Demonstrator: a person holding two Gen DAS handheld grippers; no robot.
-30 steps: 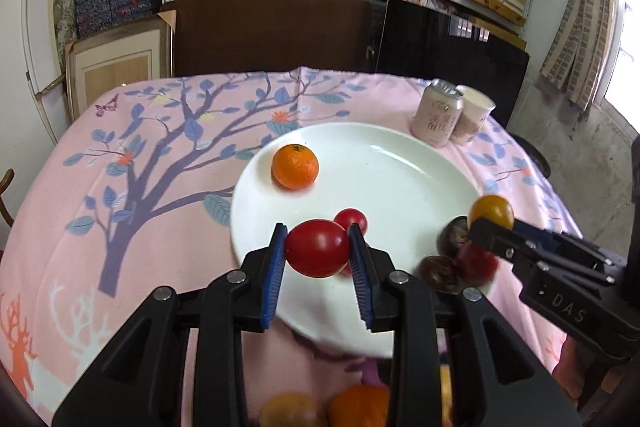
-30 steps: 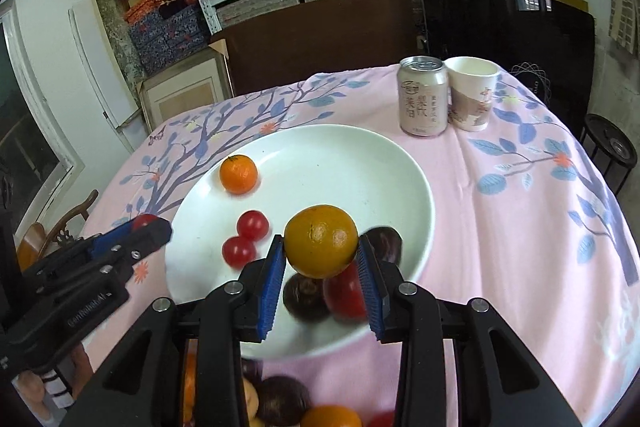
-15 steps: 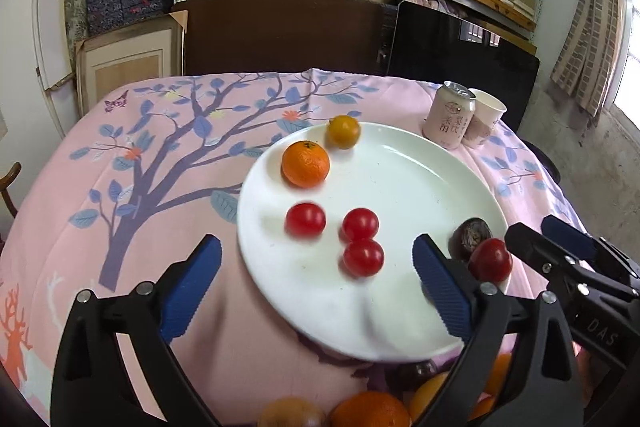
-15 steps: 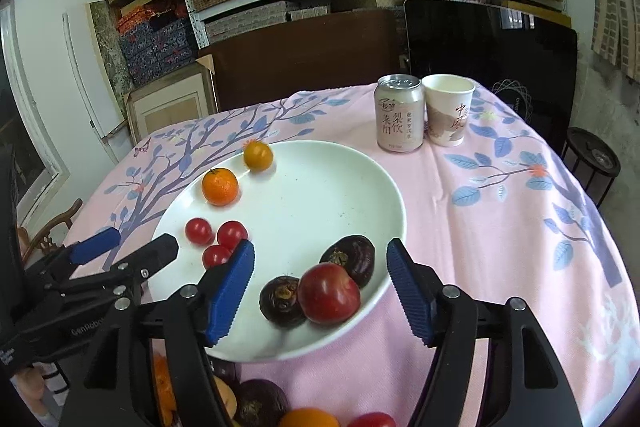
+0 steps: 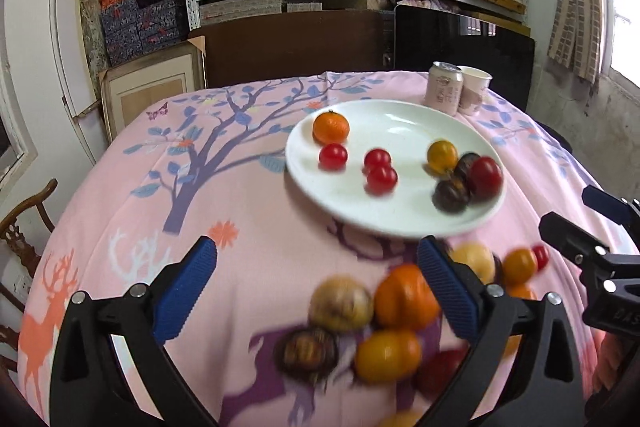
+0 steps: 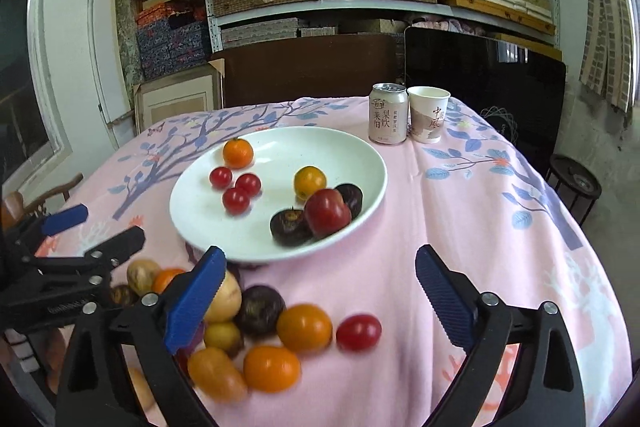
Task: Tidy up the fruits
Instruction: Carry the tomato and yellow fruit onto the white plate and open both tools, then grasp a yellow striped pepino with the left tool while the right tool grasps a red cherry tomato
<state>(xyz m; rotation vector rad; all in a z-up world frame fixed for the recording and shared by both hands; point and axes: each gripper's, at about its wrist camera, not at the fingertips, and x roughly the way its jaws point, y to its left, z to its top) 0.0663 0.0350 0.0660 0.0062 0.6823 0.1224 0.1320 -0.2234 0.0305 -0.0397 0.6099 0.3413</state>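
Both hand-held grippers are spread wide and hold nothing. The left hand-held gripper (image 5: 316,269) and the right hand-held gripper (image 6: 320,273) hover over the loose fruit pile (image 6: 264,339) on the counter. From the right one, the red tomato (image 6: 358,332) lies at about 5 o'clock, nearer than the plate (image 6: 360,155) at 12 o'clock. The fruits are round, without a long axis.

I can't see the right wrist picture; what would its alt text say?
An open, empty right hand-held gripper hovers over loose fruit on a pink tablecloth. Behind sits a white plate of tomatoes, dark fruits and a mandarin, then a can and paper cup.
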